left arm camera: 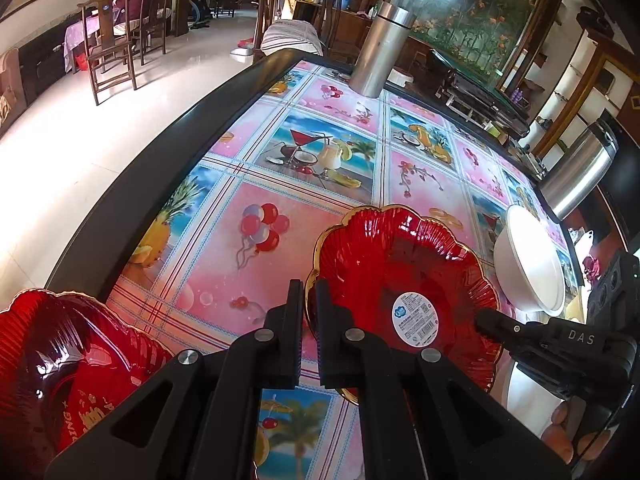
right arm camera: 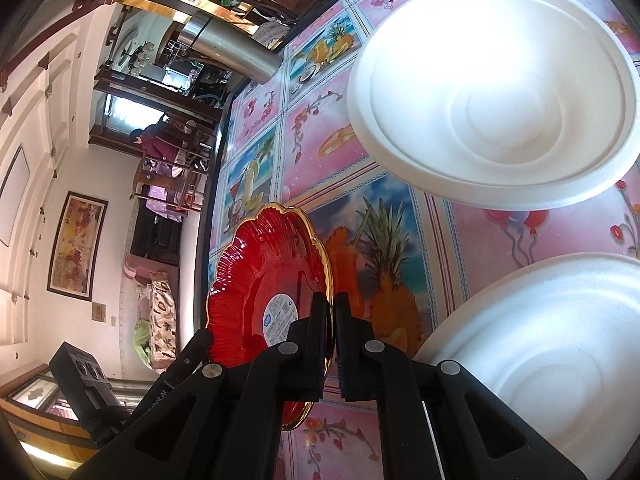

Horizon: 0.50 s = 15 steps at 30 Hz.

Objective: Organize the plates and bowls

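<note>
Red plate (left arm camera: 404, 280) | rim clamped between both tongs

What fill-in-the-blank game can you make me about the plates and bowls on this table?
1. The plate pinched at its rim by the left gripper and the right gripper is coloured ____.
2. The sticker inside that plate has a ____ shape.
3. The two bowls on the tablecloth are coloured ____.

Missing words: red, round, white.
</note>
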Available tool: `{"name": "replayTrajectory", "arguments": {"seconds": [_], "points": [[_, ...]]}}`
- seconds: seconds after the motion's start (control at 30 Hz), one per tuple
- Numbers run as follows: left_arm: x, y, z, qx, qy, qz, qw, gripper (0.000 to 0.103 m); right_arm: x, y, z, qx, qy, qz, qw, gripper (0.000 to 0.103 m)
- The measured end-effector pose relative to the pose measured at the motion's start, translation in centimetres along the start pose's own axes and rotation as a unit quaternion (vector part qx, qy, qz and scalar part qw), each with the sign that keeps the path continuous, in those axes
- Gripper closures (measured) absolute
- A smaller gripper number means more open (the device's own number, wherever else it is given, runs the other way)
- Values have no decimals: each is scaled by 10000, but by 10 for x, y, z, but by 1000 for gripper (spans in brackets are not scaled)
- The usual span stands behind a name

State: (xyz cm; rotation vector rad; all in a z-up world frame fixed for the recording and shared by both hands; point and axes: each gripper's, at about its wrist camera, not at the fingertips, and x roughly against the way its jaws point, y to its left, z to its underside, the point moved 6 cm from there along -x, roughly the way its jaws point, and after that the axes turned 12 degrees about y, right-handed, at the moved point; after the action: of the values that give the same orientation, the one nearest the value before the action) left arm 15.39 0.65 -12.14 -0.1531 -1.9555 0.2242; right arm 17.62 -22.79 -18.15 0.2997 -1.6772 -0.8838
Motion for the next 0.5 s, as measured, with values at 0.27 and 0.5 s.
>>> {"name": "replayTrajectory", "arguments": {"seconds": [0.27, 0.5], "points": [[17, -3, -1, -22, -273, -40, 9996, 100, 6, 7, 1, 112, -144, -38, 9998, 99], [40, -1, 1, -60, -551, -132, 9984, 99, 19, 24, 7, 317, -336, -78, 9989, 99]]}}
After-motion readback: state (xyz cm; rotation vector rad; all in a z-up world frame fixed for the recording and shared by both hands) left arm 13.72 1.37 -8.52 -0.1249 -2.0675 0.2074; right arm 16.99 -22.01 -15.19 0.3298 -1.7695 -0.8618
